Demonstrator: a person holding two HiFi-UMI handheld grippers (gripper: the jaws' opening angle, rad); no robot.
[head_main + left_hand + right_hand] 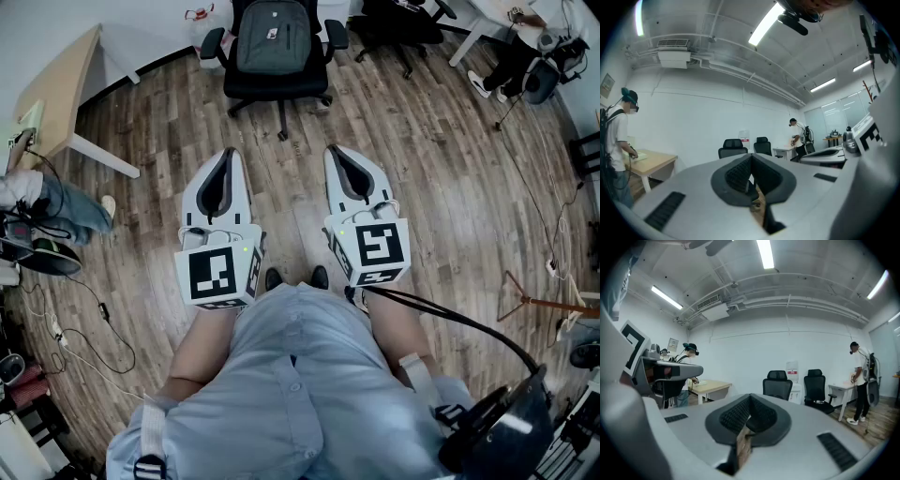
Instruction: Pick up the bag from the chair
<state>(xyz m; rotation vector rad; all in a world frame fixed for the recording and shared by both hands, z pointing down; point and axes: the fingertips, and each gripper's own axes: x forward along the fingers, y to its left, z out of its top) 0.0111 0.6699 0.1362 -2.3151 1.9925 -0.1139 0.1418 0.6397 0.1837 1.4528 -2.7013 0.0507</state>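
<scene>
A dark grey backpack (274, 37) rests on the seat of a black office chair (277, 80) at the top middle of the head view, against its backrest. My left gripper (228, 156) and right gripper (335, 150) are held side by side over the wooden floor, well short of the chair, both pointing at it. Both are shut with nothing between the jaws. In the left gripper view the jaws (751, 157) meet at the tip, and black chairs (732, 147) stand far off by the wall. The right gripper view shows the same shut jaws (750, 397) and distant chairs (777, 383).
A light wooden table (66, 84) stands at the left with a person (47, 202) beside it. A second black chair (394, 23) and another person (525, 47) are at the top right. Cables (75, 319) lie on the floor at left; a wooden stand (534, 302) is at right.
</scene>
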